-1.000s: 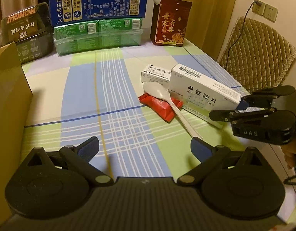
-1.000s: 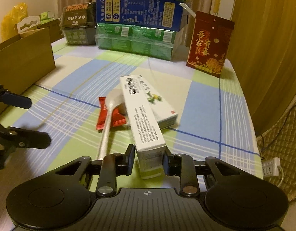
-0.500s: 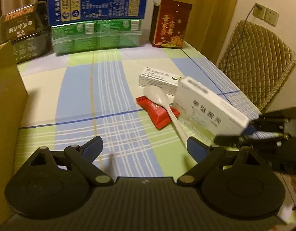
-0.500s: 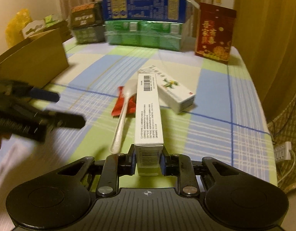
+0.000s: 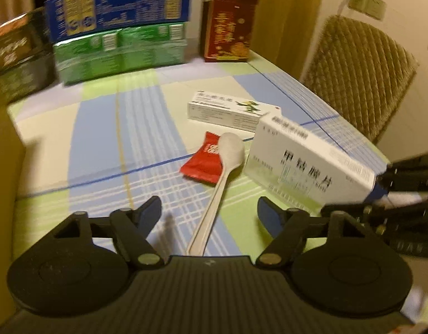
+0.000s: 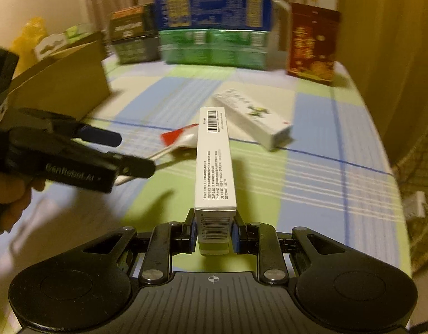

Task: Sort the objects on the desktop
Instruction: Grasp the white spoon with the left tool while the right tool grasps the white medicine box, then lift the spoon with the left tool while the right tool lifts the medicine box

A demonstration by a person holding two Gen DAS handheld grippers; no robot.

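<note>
My right gripper (image 6: 214,233) is shut on the near end of a long white medicine box (image 6: 214,156), held off the table and pointing forward. In the left wrist view the same box (image 5: 311,167) hangs at the right, with the right gripper (image 5: 381,192) behind it. My left gripper (image 5: 209,208) is open. A white plastic spoon (image 5: 230,147) lies with its handle running between the fingers in this view. The spoon's bowl rests on a red sachet (image 5: 202,161). A second white box with a green mark (image 5: 230,108) lies farther back. The left gripper (image 6: 133,153) hovers left of the held box.
A brown cardboard box (image 6: 63,80) stands at the table's left. Stacked blue and green cartons (image 5: 119,27), a dark tin (image 5: 16,61) and a red gift box (image 5: 230,27) line the back edge. A quilted chair (image 5: 358,78) is off the right edge.
The right gripper has lifted the long white box off the table and swung it straight ahead. The left gripper has moved right, so the spoon handle now lies between its open fingers.
</note>
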